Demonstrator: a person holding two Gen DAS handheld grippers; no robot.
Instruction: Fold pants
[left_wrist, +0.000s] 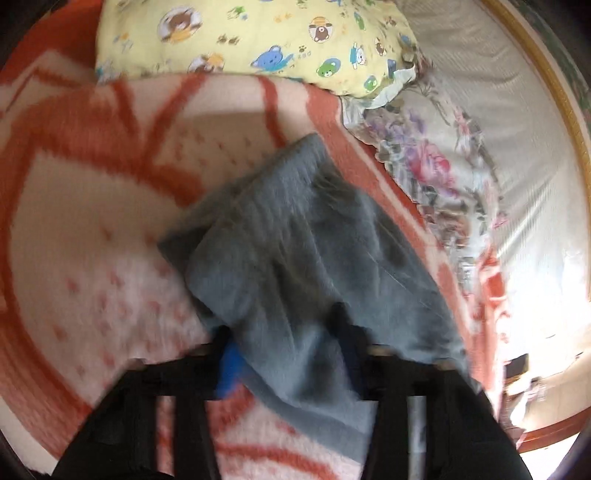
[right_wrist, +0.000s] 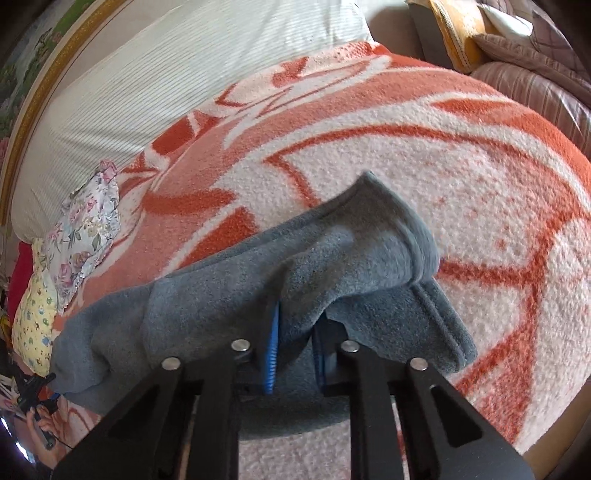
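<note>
On the orange blanket (right_wrist: 369, 155) lie the grey pants (right_wrist: 229, 291). Right gripper (right_wrist: 295, 354) jaws pinch them; left gripper (left_wrist: 288, 354) jaws, blurry, seem to pinch them too.

The pants (left_wrist: 295, 266) lie on the blanket (left_wrist: 92, 229) over the bed, the pillow (left_wrist: 258, 40) beyond them at the blanket's far edge.

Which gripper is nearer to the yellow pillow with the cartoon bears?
Left, probably. The left gripper holds the gray pants with the yellow pillow straight ahead. In the right wrist view, the right gripper has it far off to the side.
</note>
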